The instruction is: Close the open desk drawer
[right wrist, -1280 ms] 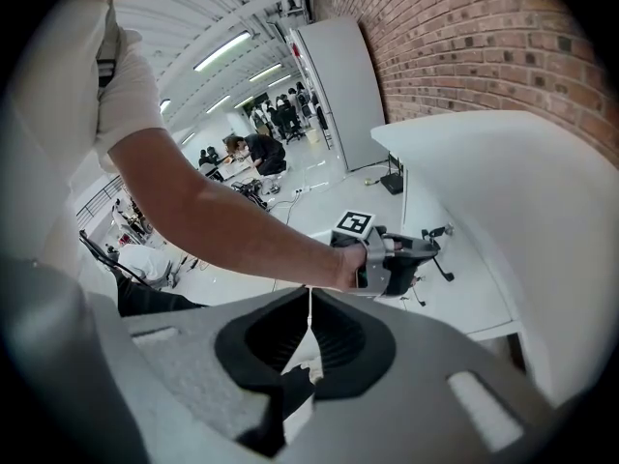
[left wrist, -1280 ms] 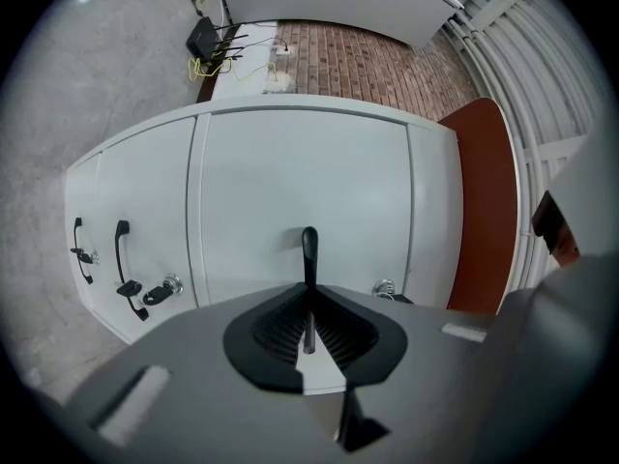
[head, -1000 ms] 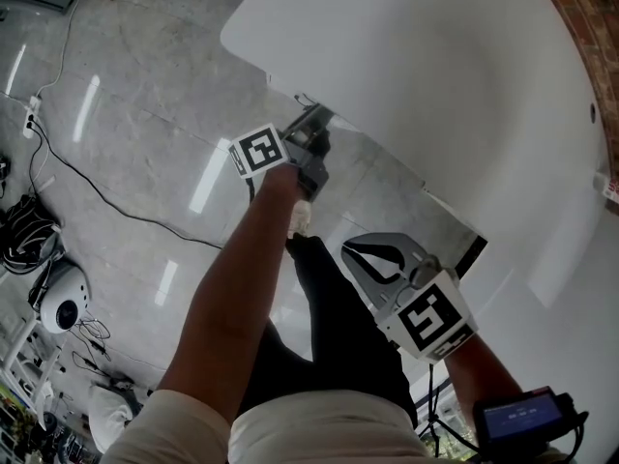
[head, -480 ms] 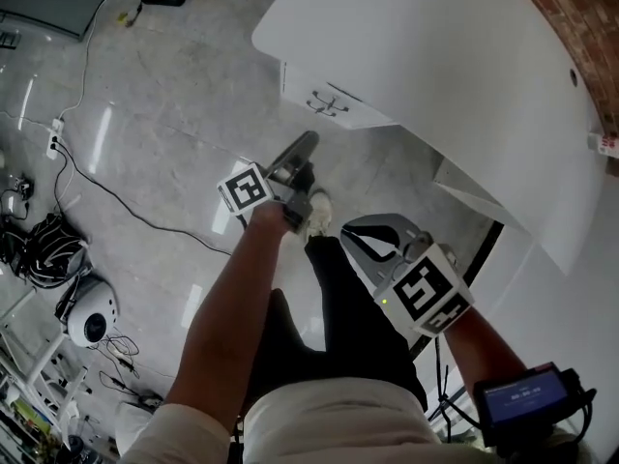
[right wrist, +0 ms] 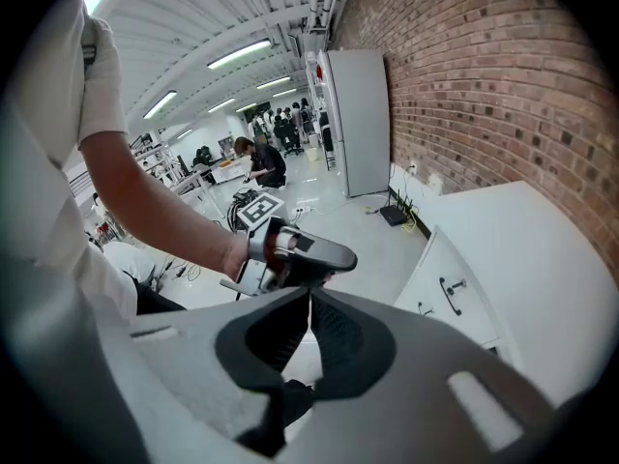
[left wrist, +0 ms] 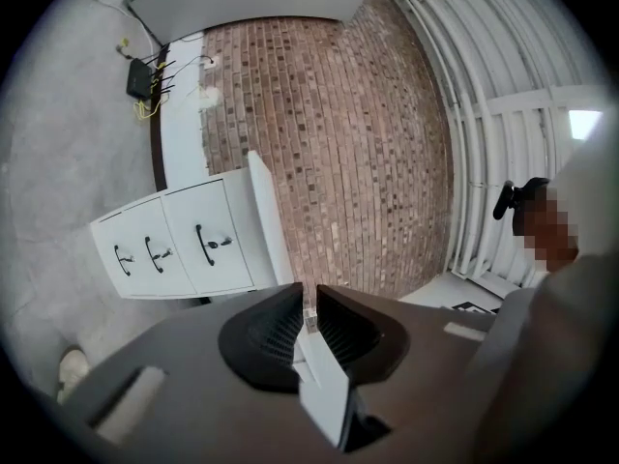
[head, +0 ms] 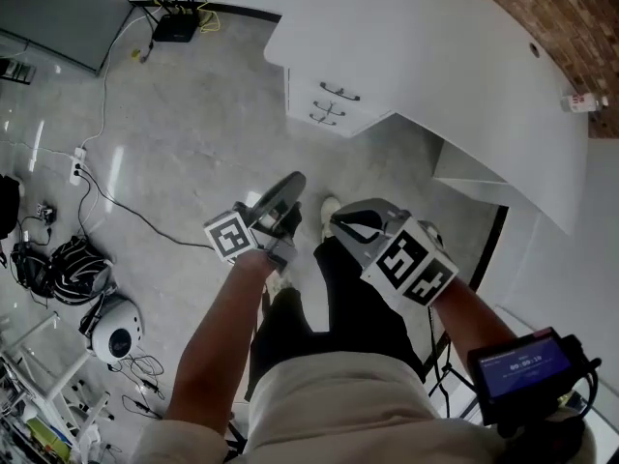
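Note:
The white desk curves along the brick wall. Its drawer unit has three fronts with dark handles, and all of them look flush and shut. The left gripper view shows the same unit standing well ahead. My left gripper hangs over the floor, away from the desk, with its jaws together and nothing in them. My right gripper is beside it above my legs, also shut and empty. In the right gripper view, the left gripper is just ahead and the drawer unit is at the right.
Cables and a power strip trail over the grey floor at left. A black box sits by the wall, and a dark bag and a white round device lie at lower left. A bottle stands on the desk. People stand far off.
Both grippers have drawn back from the desk edge toward my body. The view has pulled away, and the whole drawer unit now shows with all its fronts flush.

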`<state>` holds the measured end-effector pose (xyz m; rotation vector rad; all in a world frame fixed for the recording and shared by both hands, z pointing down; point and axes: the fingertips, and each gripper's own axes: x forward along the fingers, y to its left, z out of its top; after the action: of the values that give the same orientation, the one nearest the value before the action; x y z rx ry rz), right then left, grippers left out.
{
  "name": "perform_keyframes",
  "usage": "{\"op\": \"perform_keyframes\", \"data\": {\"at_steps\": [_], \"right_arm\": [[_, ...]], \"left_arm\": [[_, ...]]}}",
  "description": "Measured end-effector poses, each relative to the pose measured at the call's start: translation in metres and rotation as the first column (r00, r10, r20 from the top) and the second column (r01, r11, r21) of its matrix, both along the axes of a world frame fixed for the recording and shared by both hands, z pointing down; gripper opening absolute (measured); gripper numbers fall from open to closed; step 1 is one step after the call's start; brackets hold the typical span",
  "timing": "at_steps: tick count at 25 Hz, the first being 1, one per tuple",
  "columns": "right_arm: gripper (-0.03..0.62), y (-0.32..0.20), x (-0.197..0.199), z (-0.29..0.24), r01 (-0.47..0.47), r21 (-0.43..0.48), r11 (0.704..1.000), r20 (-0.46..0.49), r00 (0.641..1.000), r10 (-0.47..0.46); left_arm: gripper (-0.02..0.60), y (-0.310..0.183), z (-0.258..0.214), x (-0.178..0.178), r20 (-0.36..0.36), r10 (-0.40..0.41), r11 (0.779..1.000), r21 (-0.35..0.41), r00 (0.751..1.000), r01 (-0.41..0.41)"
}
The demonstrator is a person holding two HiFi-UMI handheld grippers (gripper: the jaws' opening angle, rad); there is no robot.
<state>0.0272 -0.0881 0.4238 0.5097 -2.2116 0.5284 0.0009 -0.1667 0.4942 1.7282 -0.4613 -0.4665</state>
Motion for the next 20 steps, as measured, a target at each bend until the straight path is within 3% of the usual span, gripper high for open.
{"op": "perform_keyframes", "data": {"at_steps": [3, 5, 12, 20], "right_arm": [[0.008, 0.010, -0.004, -0.012, -0.001, 0.026, 1.000, 0.003, 1.000, 0.001], [0.008, 0.018, -0.011, -0.029, -0.005, 0.042, 0.999, 0.005, 1.000, 0.005], [0.008, 0.042, -0.033, -0.080, -0.028, 0.099, 0.995, 0.020, 0.999, 0.026], [0.008, 0.064, -0.060, -0.112, -0.023, 0.154, 0.988, 0.026, 0.999, 0.019]], "left_arm": [[0.029, 0.015, -0.041, -0.013, 0.067, 0.010, 0.992, 0.122, 0.998, -0.018], [0.009, 0.031, -0.073, -0.022, 0.058, 0.026, 0.985, 0.169, 0.998, -0.036], [0.005, 0.085, -0.157, -0.051, 0.109, 0.085, 0.955, 0.276, 0.990, -0.112], [0.005, 0.143, -0.203, -0.065, 0.253, 0.160, 0.907, 0.344, 0.954, -0.243]]}}
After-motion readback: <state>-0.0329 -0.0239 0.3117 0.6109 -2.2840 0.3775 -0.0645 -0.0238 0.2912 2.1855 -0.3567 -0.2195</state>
